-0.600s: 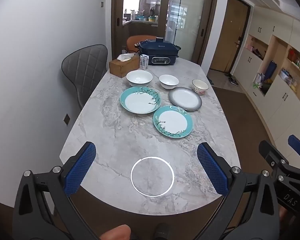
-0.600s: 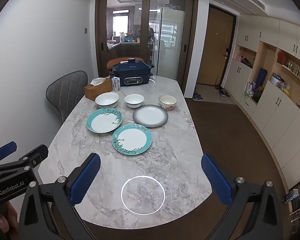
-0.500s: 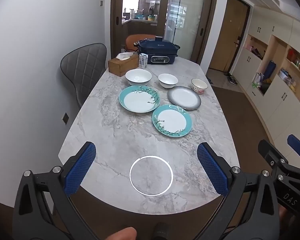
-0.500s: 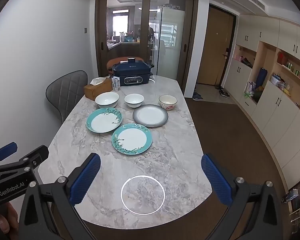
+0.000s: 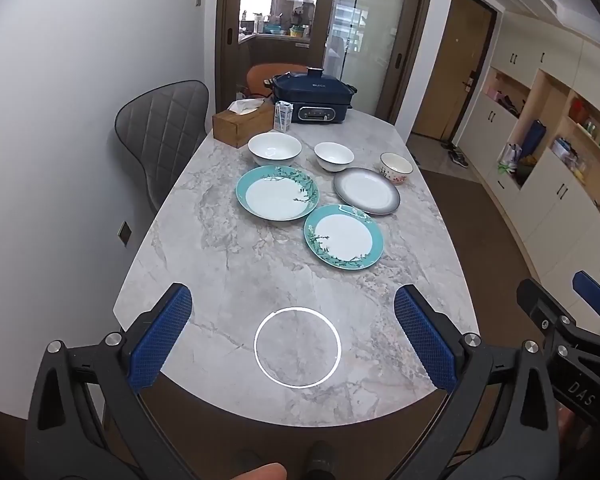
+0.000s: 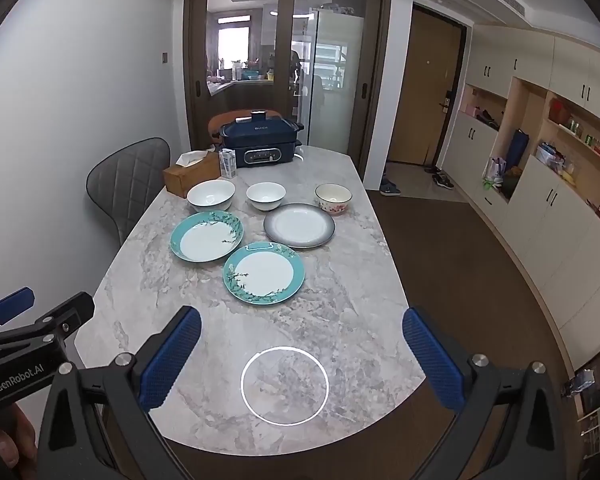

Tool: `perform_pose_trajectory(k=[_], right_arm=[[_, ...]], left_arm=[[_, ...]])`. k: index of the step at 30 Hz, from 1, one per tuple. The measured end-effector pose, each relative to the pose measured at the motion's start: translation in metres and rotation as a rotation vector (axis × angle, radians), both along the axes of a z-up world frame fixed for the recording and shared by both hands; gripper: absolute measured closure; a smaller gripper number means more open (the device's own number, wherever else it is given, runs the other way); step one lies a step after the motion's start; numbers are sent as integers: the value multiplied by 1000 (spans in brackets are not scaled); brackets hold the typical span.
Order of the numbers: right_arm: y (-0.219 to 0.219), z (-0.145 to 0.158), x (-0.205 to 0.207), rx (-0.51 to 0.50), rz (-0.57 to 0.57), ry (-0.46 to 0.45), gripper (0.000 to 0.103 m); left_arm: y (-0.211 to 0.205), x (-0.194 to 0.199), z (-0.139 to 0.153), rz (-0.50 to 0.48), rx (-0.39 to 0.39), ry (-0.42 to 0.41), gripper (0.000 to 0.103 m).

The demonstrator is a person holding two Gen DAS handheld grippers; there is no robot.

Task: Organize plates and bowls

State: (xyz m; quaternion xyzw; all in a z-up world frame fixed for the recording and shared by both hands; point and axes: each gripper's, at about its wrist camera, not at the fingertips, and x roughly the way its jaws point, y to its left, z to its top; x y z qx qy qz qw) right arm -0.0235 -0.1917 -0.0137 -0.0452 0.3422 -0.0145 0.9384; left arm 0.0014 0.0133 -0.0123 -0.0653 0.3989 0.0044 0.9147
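Marble bench (image 5: 260, 264) carries 3 plates and 3 bowls at 12 o'clock; left tool (image 5: 296, 328) and right tool (image 6: 300, 344) hover released, grasping nothing.

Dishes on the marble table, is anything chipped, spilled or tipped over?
Nothing stands out. Three plates and three bowls sit upright, separate and empty on the table; no visible chips or spills.

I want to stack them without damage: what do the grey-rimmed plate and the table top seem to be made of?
The grey-rimmed plate looks like glazed ceramic: smooth, with a soft shine and a white centre that fades to a dark rim. The table top looks like marble or a stone-look slab, grey-white with veins and a polished sheen; real or imitation, I cannot tell.
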Motion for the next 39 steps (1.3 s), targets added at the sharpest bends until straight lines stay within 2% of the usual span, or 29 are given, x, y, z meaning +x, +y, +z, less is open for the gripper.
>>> perform_pose_trajectory(k=[16,39], right_arm=[[25,0,-4,-19,-10,-1,0],[26,-3,0,-18,-11,1,0]], left_arm=[[15,0,-6,2,3,-4,0],[29,-1,-4,-1,0,-5,0]])
